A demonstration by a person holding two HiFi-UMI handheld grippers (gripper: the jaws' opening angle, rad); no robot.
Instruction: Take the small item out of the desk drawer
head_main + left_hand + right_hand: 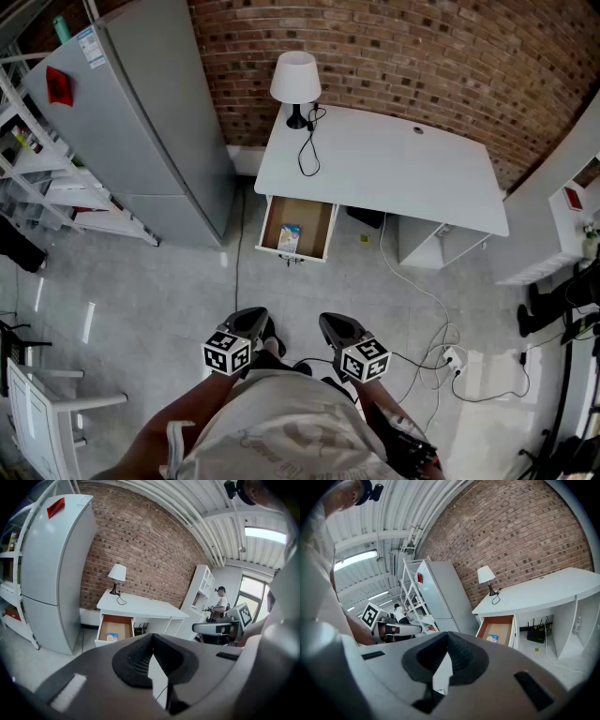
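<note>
A grey fridge (159, 122) stands left of the white bench (394, 169), both against the brick wall (422, 56). The bench's drawer (317, 217) is open, and the small item (289, 238) lies inside near its front. Well short of it, the 2 grippers, left gripper (247, 322) and right gripper (334, 327), hang side by side, both with jaws closed on nothing.

The desk drawer (314, 225) I'm after stands pulled wide open just above the middle of the head view, with white walls and a bare brown floor. The small item (289, 238) lies flat inside, left of centre and toward the drawer's front edge. It's a little rectangular packet, blue and yellow.
</note>
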